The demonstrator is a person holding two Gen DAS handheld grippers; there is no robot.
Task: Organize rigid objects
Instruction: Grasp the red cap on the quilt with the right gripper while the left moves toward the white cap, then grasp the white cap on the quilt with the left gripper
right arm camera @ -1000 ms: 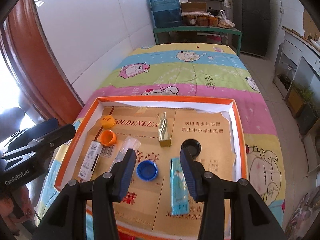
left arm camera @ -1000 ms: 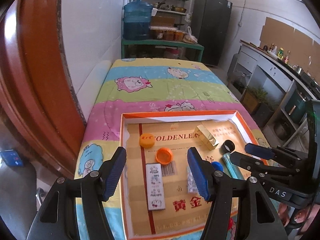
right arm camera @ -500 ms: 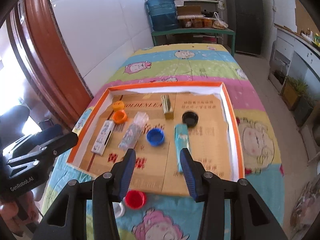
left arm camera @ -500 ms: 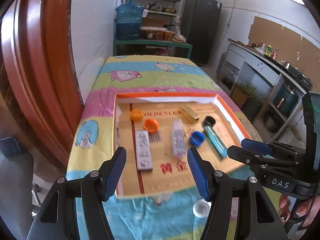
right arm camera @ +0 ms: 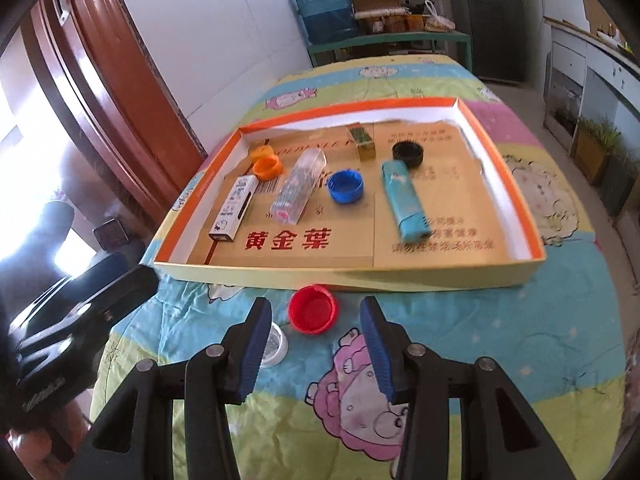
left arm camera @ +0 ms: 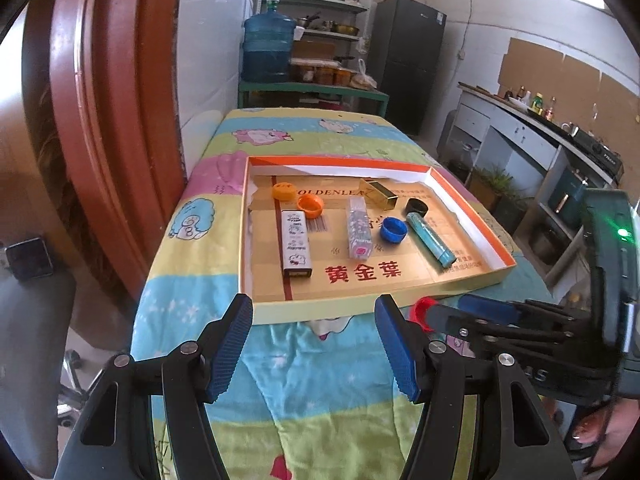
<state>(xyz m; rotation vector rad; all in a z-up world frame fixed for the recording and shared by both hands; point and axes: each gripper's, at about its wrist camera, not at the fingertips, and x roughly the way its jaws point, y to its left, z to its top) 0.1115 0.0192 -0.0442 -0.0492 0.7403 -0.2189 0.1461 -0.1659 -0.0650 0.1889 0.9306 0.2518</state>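
An orange-rimmed cardboard tray (left arm camera: 256,308) (right arm camera: 440,276) lies on the cartoon quilt. It holds two orange caps (left arm camera: 310,206), a blue cap (right arm camera: 346,187), a black cap (right arm camera: 407,154), a gold box (left arm camera: 380,194), a white box (right arm camera: 234,208), a clear patterned box (right arm camera: 298,186) and a teal box (right arm camera: 404,198). A red cap (right arm camera: 313,309) and a clear cap (right arm camera: 272,344) lie on the quilt before the tray. My right gripper (right arm camera: 314,348) is open, just short of the red cap. My left gripper (left arm camera: 314,350) is open and empty over the quilt.
A red-brown door frame (left arm camera: 104,120) stands left of the bed. A green table with a water jug (left arm camera: 268,50) is at the far end. A counter (left arm camera: 540,140) and planters run along the right.
Both grippers have pulled back from over the tray toward the near end of the bed. The red and clear caps have come into view before the tray.
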